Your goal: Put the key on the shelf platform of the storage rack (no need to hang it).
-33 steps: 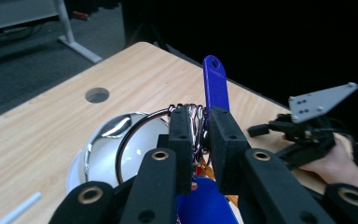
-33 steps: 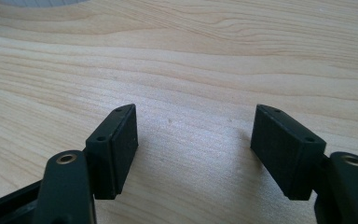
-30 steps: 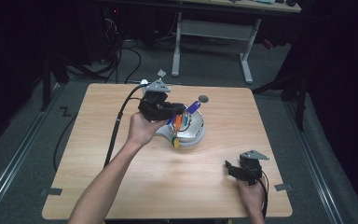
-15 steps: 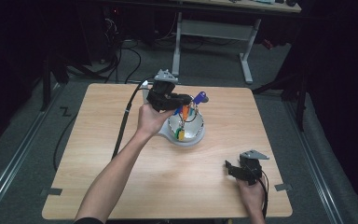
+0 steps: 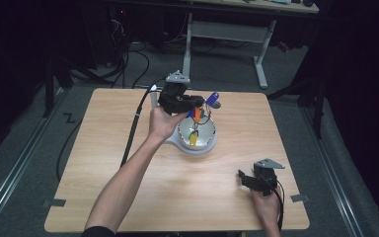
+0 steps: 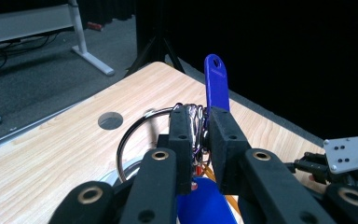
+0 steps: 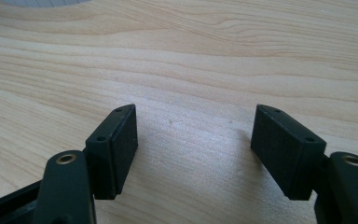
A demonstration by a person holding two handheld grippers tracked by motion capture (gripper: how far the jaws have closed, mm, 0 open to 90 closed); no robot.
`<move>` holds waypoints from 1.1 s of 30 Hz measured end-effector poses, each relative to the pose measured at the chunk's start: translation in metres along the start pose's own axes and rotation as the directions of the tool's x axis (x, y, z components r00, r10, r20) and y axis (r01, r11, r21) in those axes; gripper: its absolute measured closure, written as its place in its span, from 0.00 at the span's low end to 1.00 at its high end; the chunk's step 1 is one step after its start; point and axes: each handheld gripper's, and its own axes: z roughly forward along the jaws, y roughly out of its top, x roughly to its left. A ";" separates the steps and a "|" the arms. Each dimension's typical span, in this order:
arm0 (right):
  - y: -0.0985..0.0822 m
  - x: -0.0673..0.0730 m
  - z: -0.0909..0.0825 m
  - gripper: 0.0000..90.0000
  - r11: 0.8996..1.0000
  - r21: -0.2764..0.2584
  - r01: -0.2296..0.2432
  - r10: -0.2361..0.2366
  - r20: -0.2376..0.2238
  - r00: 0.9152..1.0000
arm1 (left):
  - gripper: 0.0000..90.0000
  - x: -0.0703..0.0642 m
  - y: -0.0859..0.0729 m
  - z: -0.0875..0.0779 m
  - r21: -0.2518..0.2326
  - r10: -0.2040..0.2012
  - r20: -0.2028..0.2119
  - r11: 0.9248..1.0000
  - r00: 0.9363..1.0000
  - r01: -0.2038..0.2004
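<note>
Wooden table (image 5: 103, 187); grey desk frame (image 5: 227, 29) behind; cables (image 5: 128, 59) on carpeted floor (image 5: 24, 133).

Left claw (image 6: 199, 135): black, two flat rectangular pads on black arms with brass-ringed holes; grey three-cornered plate on top.
Right claw (image 7: 193, 154): black, same flat pads with small screw holes; grey plate with dark dots.
Cables: black, one trailing from each claw.
Sleeve (image 5: 97, 231): dark, short.

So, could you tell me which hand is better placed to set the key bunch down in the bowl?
Left: its tongs already grip the key bunch above the bowl.
</note>
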 end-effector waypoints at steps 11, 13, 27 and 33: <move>0.000 0.000 0.000 0.35 1.000 0.000 0.002 -0.002 0.000 1.000 | 0.89 0.003 0.002 0.001 -0.024 0.013 -0.015 1.000 1.000 -0.014; 0.000 0.000 0.000 0.35 1.000 -0.001 0.002 -0.002 0.000 1.000 | 0.89 0.004 -0.001 0.003 -0.029 0.023 -0.024 0.999 0.999 -0.023; 0.000 0.000 0.000 0.35 1.000 0.001 0.007 -0.007 -0.002 1.000 | 0.89 0.031 -0.016 0.019 -0.005 0.034 -0.081 0.999 0.996 -0.034; 0.000 0.001 0.000 0.35 1.000 0.001 0.009 -0.009 -0.003 1.000 | 0.89 0.042 -0.024 0.025 0.007 0.043 -0.103 0.999 0.994 -0.043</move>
